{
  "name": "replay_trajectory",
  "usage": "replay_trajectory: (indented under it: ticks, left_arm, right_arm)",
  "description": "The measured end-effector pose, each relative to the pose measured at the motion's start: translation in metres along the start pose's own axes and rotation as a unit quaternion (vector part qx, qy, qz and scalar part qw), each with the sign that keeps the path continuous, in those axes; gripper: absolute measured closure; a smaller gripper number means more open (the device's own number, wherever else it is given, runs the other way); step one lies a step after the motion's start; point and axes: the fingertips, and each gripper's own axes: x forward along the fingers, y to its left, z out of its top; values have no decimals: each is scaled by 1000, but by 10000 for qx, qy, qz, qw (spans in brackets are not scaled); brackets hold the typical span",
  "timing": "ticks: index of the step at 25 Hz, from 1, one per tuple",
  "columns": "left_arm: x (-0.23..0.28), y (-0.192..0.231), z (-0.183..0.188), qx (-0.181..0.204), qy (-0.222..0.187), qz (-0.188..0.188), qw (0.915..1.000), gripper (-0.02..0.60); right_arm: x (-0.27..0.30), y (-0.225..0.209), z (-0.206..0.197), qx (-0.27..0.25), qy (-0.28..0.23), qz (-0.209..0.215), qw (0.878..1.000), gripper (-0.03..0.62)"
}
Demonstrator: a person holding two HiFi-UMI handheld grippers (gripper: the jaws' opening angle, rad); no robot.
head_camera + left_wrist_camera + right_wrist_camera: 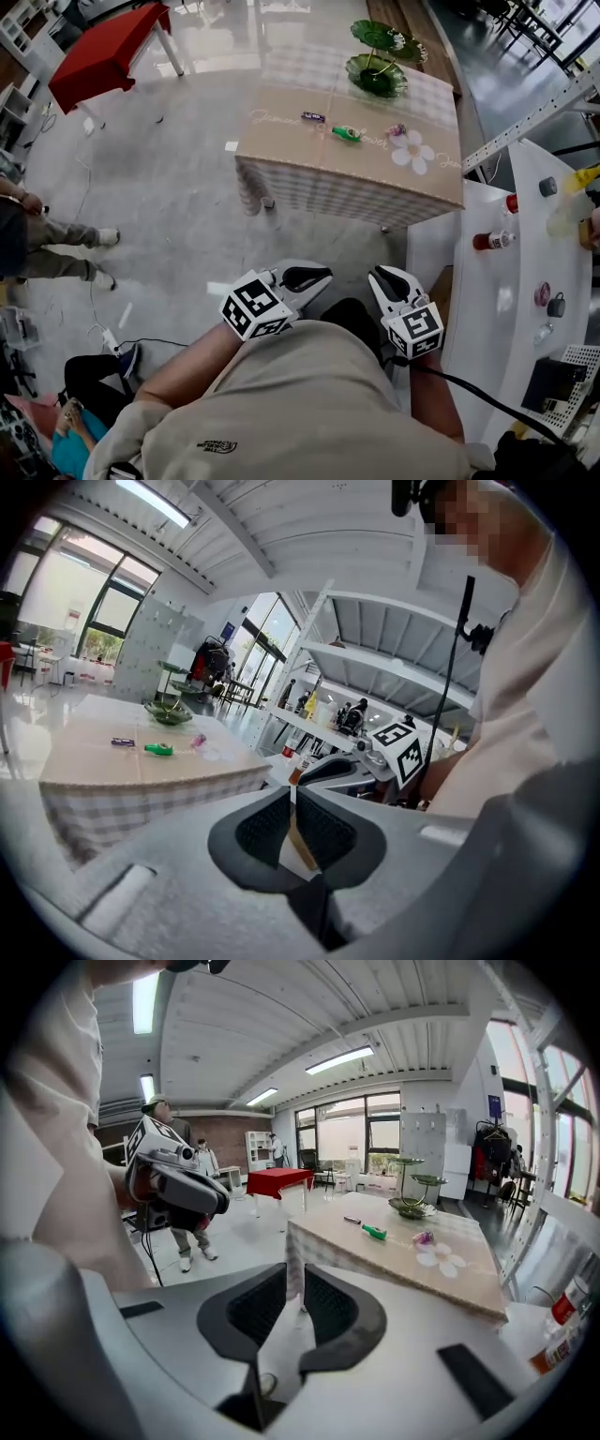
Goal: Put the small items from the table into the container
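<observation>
A tan cloth-covered table [356, 164] stands ahead across the floor. On it lie a purple wrapper [313, 117], a green item [346, 134] and a small pink item [396, 129]. A green two-tier dish stand [378, 75] sits at the far edge. Both grippers are held near the person's body, well short of the table. My left gripper [323, 274] [292, 794] has its pads together with nothing held. My right gripper [380, 274] [295, 1274] shows a narrow empty gap. From the right gripper view the green item [374, 1232] and dish stand [412, 1207] lie far ahead.
A white counter [487, 291] with bottles [494, 240] and cups runs along the right, close to the table's corner. A red table [108, 47] stands at far left. People [37, 239] sit at the left, and a cable lies on the floor.
</observation>
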Motion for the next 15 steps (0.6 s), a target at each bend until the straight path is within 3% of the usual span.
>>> replay_trajectory:
  ticks: [8, 15]
  left_arm:
    - [2, 54, 21, -124, -162, 248, 9995, 572]
    - [30, 95, 53, -216, -173, 475, 9985, 572]
  right_arm:
    - [36, -28, 21, -41, 38, 117, 9999, 530]
    - [74, -92, 42, -188, -13, 351, 9992, 530]
